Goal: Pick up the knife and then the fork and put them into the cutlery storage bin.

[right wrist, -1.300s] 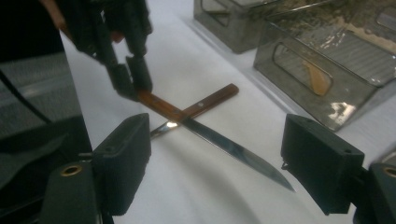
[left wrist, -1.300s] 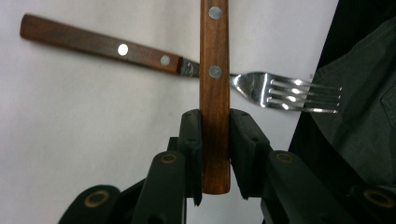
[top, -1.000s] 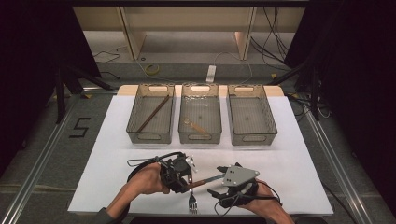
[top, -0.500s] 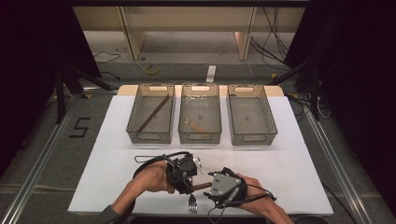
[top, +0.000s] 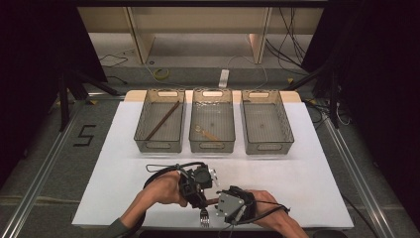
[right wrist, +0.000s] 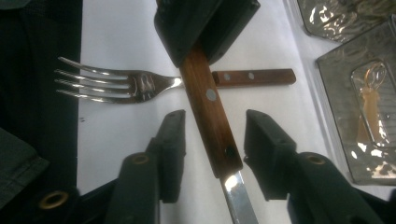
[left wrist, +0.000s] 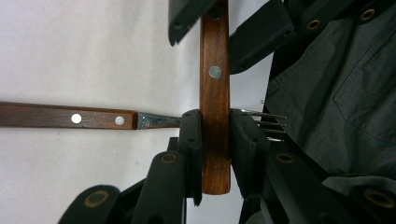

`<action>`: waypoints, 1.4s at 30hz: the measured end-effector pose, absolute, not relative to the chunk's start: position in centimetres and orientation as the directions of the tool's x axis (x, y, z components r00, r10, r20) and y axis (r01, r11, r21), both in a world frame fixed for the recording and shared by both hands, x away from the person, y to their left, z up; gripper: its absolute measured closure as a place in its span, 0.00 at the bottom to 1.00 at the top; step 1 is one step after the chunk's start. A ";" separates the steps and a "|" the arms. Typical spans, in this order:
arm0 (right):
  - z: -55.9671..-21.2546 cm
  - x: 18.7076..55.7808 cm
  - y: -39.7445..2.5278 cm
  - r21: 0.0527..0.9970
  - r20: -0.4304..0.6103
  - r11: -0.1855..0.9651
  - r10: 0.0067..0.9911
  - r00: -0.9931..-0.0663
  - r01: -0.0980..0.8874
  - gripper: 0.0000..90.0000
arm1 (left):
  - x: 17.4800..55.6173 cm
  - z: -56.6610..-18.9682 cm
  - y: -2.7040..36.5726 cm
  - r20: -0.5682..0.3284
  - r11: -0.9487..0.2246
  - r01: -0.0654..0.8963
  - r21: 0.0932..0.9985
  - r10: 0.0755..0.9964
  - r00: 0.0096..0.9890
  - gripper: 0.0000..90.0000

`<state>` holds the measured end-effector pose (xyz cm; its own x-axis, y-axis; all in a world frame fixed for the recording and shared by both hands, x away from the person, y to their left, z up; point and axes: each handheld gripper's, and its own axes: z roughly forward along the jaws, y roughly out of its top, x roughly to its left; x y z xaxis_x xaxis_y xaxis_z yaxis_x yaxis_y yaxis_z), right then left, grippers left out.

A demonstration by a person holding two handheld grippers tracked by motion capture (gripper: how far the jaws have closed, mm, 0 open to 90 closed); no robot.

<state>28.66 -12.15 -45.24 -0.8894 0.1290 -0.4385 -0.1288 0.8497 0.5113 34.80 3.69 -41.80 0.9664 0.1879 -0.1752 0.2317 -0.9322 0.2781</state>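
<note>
We hold the wooden-handled knife with the steel blade (right wrist: 211, 125) clamped by its handle end in the left gripper (left wrist: 215, 140), lifted just above the steel fork with a riveted wooden handle (right wrist: 140, 84) that lies on the white table cover (top: 317, 168). Our right gripper (right wrist: 212, 140) has its jaws apart on either side of the handle near the blade, apparently ready to take it over, well short of the three clear plastic bins (top: 213, 121) beyond the fork.

White table (top: 317, 163): three trays (top: 212, 120), fork (top: 204, 216).
</note>
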 end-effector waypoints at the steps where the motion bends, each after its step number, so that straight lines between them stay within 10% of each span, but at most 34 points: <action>1: -45.2 28.6 -12.1 0.508 -0.437 0.851 0.121 -0.892 -0.134 0.68 | 34.8 -41.8 3.7 -0.176 -0.933 0.232 0.276 0.188 0.966 0.83; 24: -45.7 28.3 -12.3 0.411 -0.501 0.879 -0.005 -0.865 -0.243 0.86 | 35.2 -41.5 3.7 -0.208 -0.908 0.272 0.318 0.213 0.955 0.80; 32: -45.3 28.8 -13.1 0.413 -0.515 0.884 0.029 -0.857 -0.218 0.86 | 35.6 -40.8 5.1 -0.160 -0.859 0.339 0.385 0.300 0.941 0.40; 42: -43.9 30.4 -15.7 0.476 -0.505 0.874 0.179 -0.844 -0.099 0.86 | 35.8 -40.1 7.7 -0.123 -0.712 0.409 0.571 0.419 0.900 0.21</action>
